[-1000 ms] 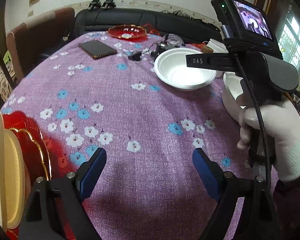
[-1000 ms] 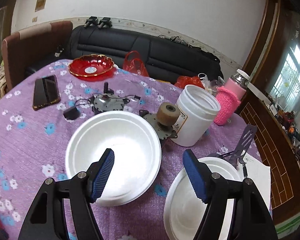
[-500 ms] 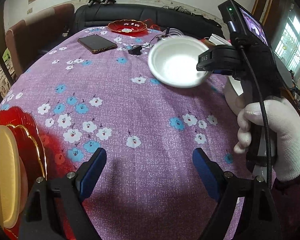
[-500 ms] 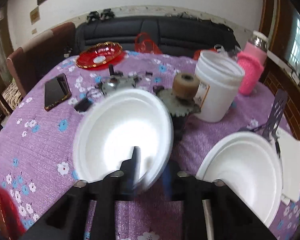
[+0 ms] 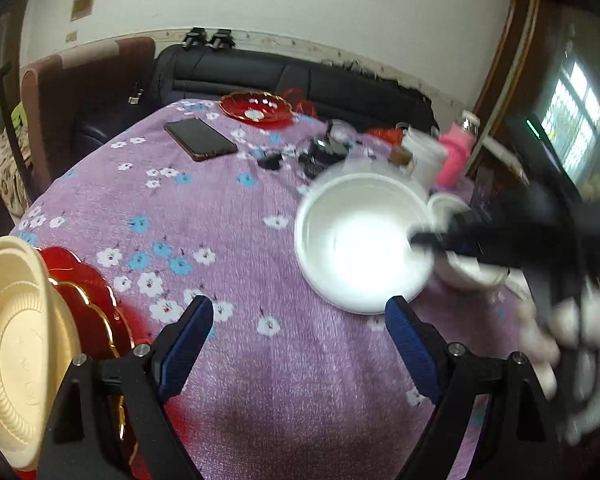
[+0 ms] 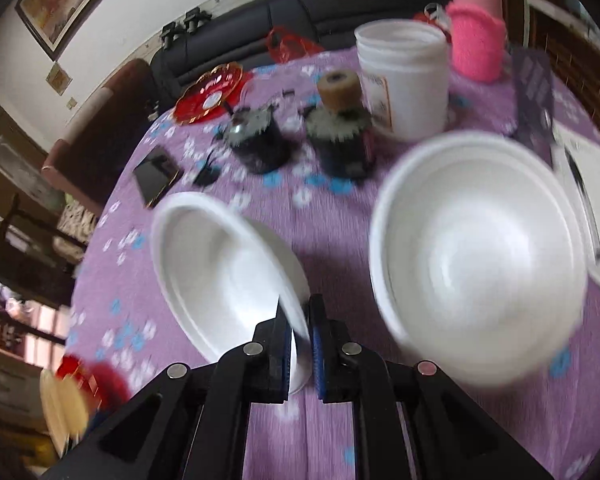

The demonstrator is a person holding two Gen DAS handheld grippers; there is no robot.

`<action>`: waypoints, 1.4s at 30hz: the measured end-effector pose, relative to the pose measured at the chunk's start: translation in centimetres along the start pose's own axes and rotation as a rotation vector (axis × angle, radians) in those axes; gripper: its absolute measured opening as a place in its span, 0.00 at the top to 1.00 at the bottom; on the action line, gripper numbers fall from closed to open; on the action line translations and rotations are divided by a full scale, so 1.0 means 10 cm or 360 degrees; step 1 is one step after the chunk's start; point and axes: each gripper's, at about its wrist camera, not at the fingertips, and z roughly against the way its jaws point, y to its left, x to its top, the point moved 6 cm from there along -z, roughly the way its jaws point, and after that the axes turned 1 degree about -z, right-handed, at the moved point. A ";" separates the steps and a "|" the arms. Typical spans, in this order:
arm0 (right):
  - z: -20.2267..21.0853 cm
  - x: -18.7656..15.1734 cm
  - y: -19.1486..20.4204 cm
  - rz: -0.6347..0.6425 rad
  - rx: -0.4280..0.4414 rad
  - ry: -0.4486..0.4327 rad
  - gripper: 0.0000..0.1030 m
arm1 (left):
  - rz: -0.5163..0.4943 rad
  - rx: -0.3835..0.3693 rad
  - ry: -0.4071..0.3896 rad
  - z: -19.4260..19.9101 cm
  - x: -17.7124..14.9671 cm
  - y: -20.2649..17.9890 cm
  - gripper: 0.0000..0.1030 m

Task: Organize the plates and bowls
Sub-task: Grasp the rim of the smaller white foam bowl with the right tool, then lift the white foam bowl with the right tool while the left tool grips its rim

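My right gripper (image 6: pixel 300 332) is shut on the near rim of a white foam bowl (image 6: pixel 224 264), which hangs tilted over the purple flowered tablecloth (image 6: pixel 332 224). A second white bowl (image 6: pixel 480 256) rests on the cloth just to its right. In the left wrist view the held bowl (image 5: pixel 360 244) hovers just beyond my open, empty left gripper (image 5: pixel 300 336), with the right gripper's blurred black body (image 5: pixel 500 236) and a white-gloved hand (image 5: pixel 572 344) at the right. A cream plate (image 5: pixel 16 340) and red gold-rimmed plates (image 5: pixel 88 292) are stacked at the left edge.
At the far side lie a red plate (image 5: pixel 256 106), a phone (image 5: pixel 200 138), two small motors (image 6: pixel 256 140), a white tub (image 6: pixel 404 76) and a pink-sleeved bottle (image 6: pixel 476 48). A dark spatula (image 6: pixel 534 96) and paper (image 6: pixel 592 184) lie at the right. A black sofa (image 5: pixel 300 80) and chair stand behind.
The right gripper closed on the white bowl's rim, tipped it and carried it toward the left gripper. The left gripper stayed open and its view tilted up a little.
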 end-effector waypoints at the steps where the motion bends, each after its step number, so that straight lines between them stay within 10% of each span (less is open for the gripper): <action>1: 0.05 -0.09 -0.02 -0.0021 0.0038 0.0028 0.91 | 0.0020 -0.0002 -0.0001 0.00 0.02 0.03 0.15; 8: 0.23 -0.61 -0.13 -0.0001 -0.0054 0.0018 0.89 | 0.0162 -0.0015 0.0110 -0.15 0.00 0.23 0.15; 12: 0.31 -0.61 -0.17 -0.0068 -0.0098 -0.0122 0.49 | 0.0174 -0.0011 0.0100 -0.13 -0.01 0.25 0.16; 14: 0.31 -0.54 -0.20 -0.0111 -0.0122 -0.0193 0.45 | 0.0179 -0.0013 0.0101 -0.13 -0.01 0.26 0.16; 20: 0.06 -0.33 -0.17 -0.0238 -0.0122 -0.0244 0.45 | 0.0127 0.0000 0.0111 -0.16 -0.01 0.20 0.15; 22: -0.04 -0.32 -0.19 -0.0306 -0.0081 -0.0220 0.57 | 0.0125 -0.0012 0.0117 -0.16 -0.02 0.19 0.15; 23: -0.08 -0.33 -0.20 -0.0327 -0.0068 -0.0196 0.79 | 0.0124 -0.0011 0.0119 -0.16 -0.02 0.20 0.15; 27: -0.11 -0.45 -0.21 -0.0338 0.0060 -0.0104 0.89 | 0.0149 -0.0019 0.0134 -0.19 -0.02 0.23 0.16; 36: 0.20 -1.01 -0.09 -0.0346 0.0478 0.0199 0.90 | 0.0128 -0.0036 0.0172 -0.25 -0.05 0.19 0.16; 42: 0.15 -1.18 -0.11 -0.0204 0.0277 0.0073 0.69 | 0.0064 0.0001 0.0268 -0.37 -0.14 0.14 0.16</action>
